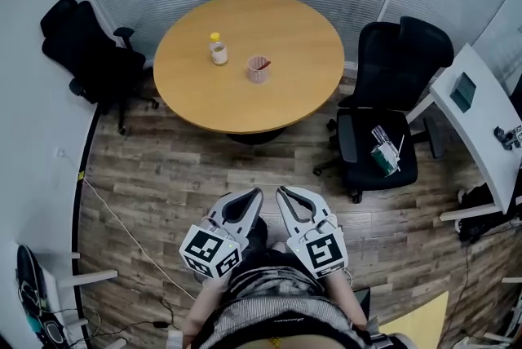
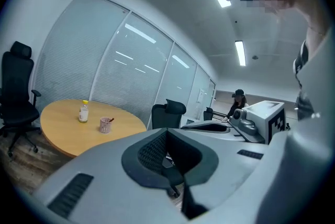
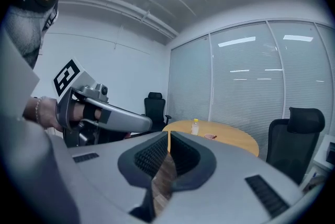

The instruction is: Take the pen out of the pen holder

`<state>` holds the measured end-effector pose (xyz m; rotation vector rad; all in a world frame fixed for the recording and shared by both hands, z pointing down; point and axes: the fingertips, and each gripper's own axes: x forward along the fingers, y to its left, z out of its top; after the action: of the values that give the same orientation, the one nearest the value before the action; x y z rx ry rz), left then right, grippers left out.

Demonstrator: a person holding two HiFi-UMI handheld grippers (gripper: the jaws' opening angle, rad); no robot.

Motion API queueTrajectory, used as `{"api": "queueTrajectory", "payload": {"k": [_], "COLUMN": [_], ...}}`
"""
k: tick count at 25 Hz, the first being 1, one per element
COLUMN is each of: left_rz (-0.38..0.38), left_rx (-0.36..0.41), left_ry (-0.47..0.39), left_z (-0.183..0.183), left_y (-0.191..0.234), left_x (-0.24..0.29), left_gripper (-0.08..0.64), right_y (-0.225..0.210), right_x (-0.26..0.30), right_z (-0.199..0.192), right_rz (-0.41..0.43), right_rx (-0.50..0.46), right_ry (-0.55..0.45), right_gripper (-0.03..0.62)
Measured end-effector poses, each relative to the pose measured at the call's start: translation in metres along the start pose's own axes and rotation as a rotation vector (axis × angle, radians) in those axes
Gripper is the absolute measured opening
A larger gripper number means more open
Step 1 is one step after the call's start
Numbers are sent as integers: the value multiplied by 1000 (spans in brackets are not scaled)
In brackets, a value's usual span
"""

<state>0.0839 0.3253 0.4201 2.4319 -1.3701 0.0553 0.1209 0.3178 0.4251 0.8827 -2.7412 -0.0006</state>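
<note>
Seen from above, a round wooden desk (image 1: 245, 94) stands on a wood-plank floor (image 1: 204, 176), with a black office chair (image 1: 86, 50) to its left and a second chair (image 1: 383, 119) to its right. Near the desk's middle sits a small pink pen holder (image 1: 258, 72), and just to its left is a bottle (image 1: 218, 50) with a yellow cap. A dark red pen (image 1: 266, 62) stands in the holder, its long axis tilted off upright, its upper end leaning over the rim toward the right. Well apart from the desk, close to the person's body, the left hand-held gripper (image 1: 256, 194) and the right hand-held gripper (image 1: 281, 192) are side by side, tips pointing toward the desk. Each has its jaws pressed together with nothing between them.
</note>
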Motion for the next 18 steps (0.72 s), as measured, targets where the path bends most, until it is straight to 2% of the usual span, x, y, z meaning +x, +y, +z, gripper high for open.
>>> {"api": "queueTrajectory", "payload": {"k": [4, 8, 11, 18], "left_rz": [-31, -54, -72, -107], "left_rx": [13, 18, 16, 11], "left_ry": [8, 20, 32, 56], "left_z": [13, 28, 36, 44], "left_y": [30, 62, 82, 124], "left_x": [27, 47, 59, 80], "left_gripper": [5, 5, 5, 5], "right_y": [-22, -41, -53, -67], "right_x": [34, 71, 95, 139], "right_z": [6, 14, 21, 26], "right_rz": [-22, -31, -52, -73], "right_rx": [29, -10, 29, 49], "right_ry": [4, 14, 9, 19], "right_gripper": [28, 28, 28, 28]}}
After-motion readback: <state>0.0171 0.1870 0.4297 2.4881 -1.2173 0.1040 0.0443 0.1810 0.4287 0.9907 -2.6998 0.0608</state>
